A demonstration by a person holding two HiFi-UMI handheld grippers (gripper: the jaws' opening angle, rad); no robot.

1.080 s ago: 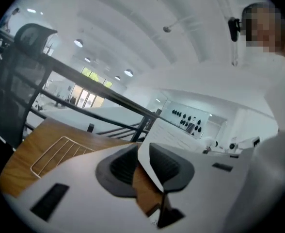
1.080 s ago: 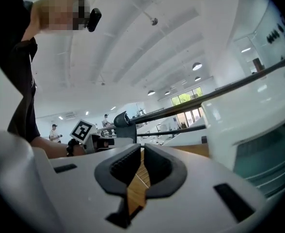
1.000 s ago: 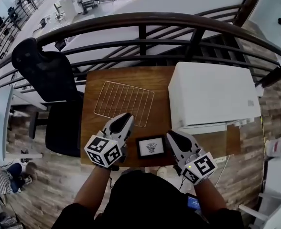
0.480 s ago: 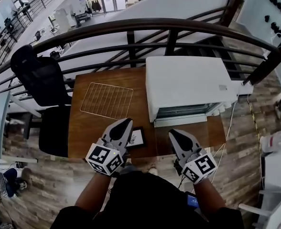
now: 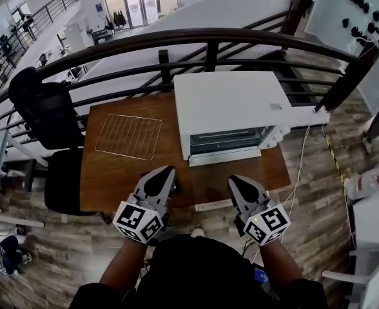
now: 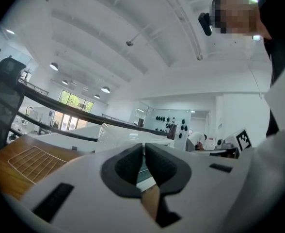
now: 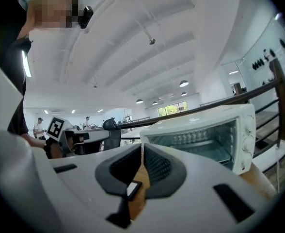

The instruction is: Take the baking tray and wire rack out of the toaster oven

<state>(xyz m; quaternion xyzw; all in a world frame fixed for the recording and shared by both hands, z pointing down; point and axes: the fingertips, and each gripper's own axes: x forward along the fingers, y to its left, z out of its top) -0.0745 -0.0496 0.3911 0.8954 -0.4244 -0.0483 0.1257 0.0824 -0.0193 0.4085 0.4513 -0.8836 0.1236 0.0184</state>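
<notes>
The white toaster oven (image 5: 231,102) stands on the right half of the wooden table (image 5: 112,176), its glass front toward me. In the right gripper view the oven (image 7: 205,130) shows heating rods behind the glass; I see no baking tray, and cannot tell whether the door is open. The wire rack (image 5: 129,136) lies flat on the table left of the oven, also in the left gripper view (image 6: 33,161). My left gripper (image 5: 165,170) hovers at the table's front edge, shut and empty (image 6: 143,147). My right gripper (image 5: 233,180) is beside it, before the oven, shut and empty (image 7: 142,147).
A small black-framed card (image 5: 176,187) peeks out beside the left gripper. A dark curved railing (image 5: 176,40) runs behind the table. A black office chair (image 5: 44,108) stands at the table's left end. A cable hangs off the oven's right side (image 5: 302,159).
Both grippers have slid right along the table's front edge, away from the rack and the framed card, until they are in front of the oven. The left jaws have closed.
</notes>
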